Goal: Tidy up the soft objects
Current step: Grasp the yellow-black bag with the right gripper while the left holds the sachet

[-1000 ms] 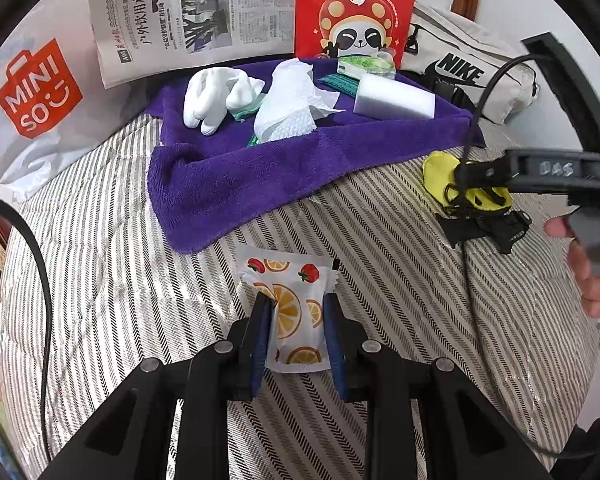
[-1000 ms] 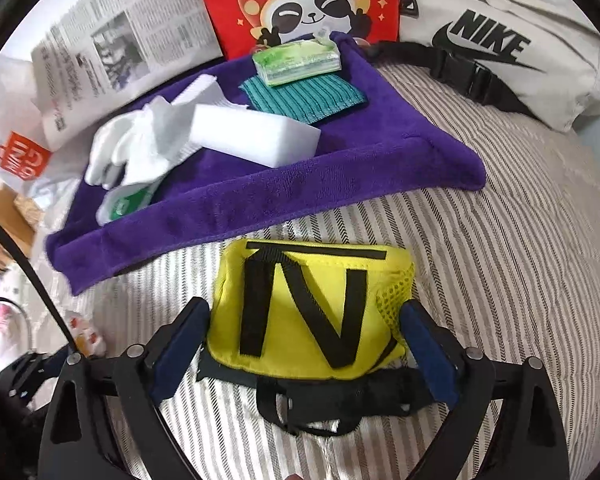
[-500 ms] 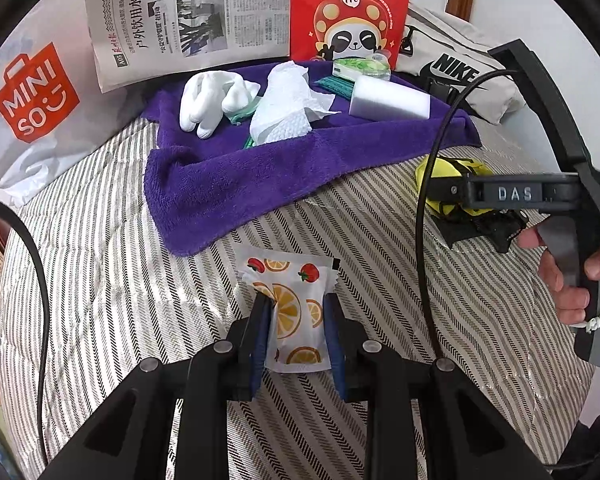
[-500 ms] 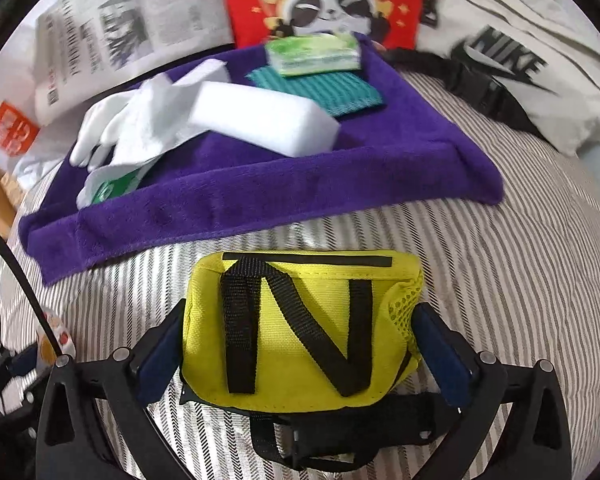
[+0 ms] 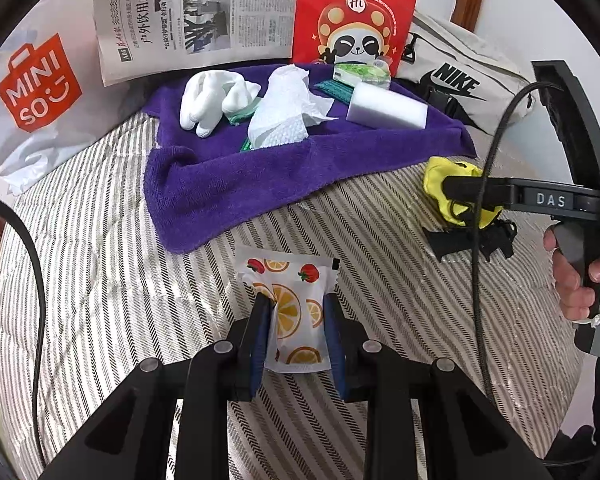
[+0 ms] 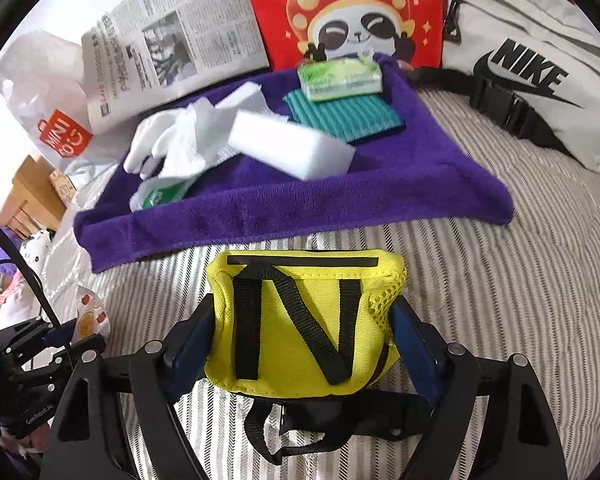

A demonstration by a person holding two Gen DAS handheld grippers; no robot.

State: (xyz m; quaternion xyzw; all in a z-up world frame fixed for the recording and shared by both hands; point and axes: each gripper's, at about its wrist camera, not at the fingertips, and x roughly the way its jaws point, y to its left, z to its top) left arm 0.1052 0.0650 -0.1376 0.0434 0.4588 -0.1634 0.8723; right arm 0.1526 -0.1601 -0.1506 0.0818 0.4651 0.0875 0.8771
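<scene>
Left wrist view: my left gripper [image 5: 296, 312] pinches the fruit-print packet [image 5: 294, 312] between its fingers, low over the striped bed [image 5: 112, 280] – just short of the purple towel [image 5: 236, 184].

Right wrist view: my right gripper [image 6: 302, 320] has just been closing – its fingers now press both sides of the yellow pouch [image 6: 300, 320] on the bed beside the towel's near edge

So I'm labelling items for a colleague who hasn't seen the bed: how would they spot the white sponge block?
Find the purple towel spread on the striped bedcover. On it, right of the crumpled white tissue and in front of the teal ribbed cloth, lies the white sponge block. It is the only smooth, sharp-edged white brick there.
</scene>
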